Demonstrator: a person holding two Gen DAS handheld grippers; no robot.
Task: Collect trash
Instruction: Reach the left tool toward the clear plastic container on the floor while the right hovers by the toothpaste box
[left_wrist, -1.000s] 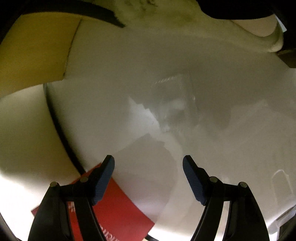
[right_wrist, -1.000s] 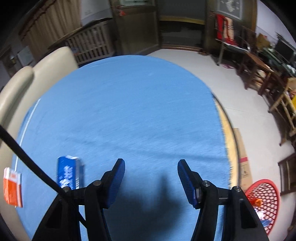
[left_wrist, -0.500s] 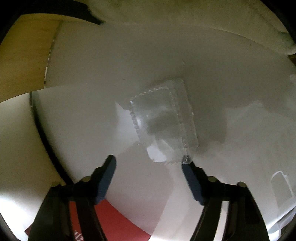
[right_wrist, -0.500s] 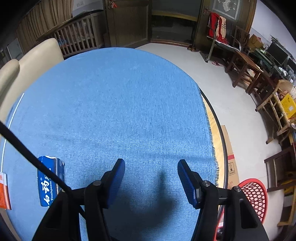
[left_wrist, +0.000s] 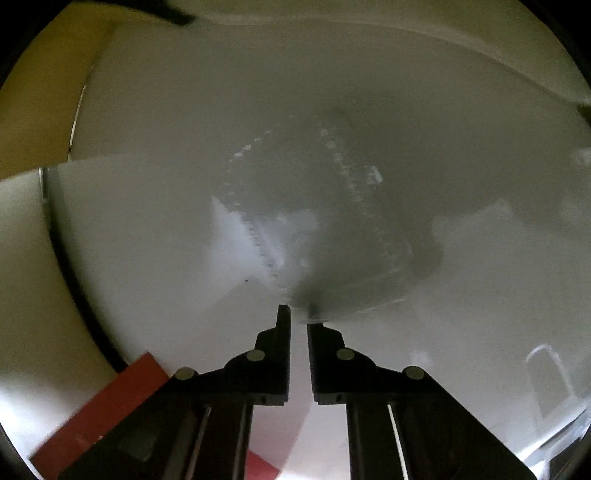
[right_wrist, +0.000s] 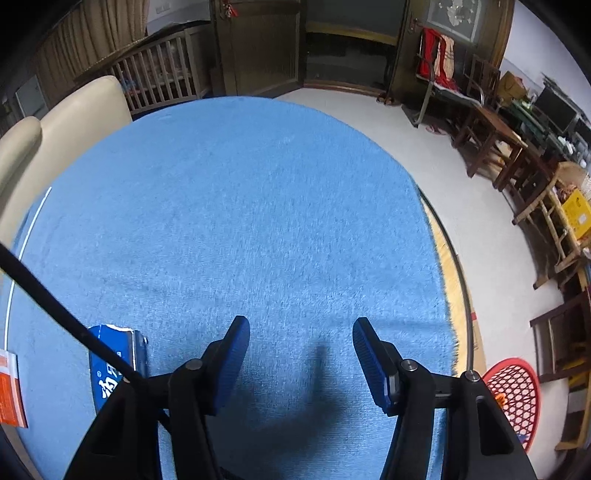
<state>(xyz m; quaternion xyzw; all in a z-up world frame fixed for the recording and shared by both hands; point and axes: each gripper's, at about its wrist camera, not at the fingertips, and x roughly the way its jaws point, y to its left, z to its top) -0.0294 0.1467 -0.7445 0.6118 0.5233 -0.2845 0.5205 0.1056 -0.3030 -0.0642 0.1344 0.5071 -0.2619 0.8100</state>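
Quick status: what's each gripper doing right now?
Left gripper: just closed, pinching the near edge of the clear ridged plastic tray.
Right gripper: open, empty, above the blue cloth.

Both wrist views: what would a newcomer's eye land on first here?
In the left wrist view, the left hand-held gripper has just closed on the near edge of a clear plastic container on the white surface. In the right view, the blue cloth fills the frame, a red basket beyond its right edge.
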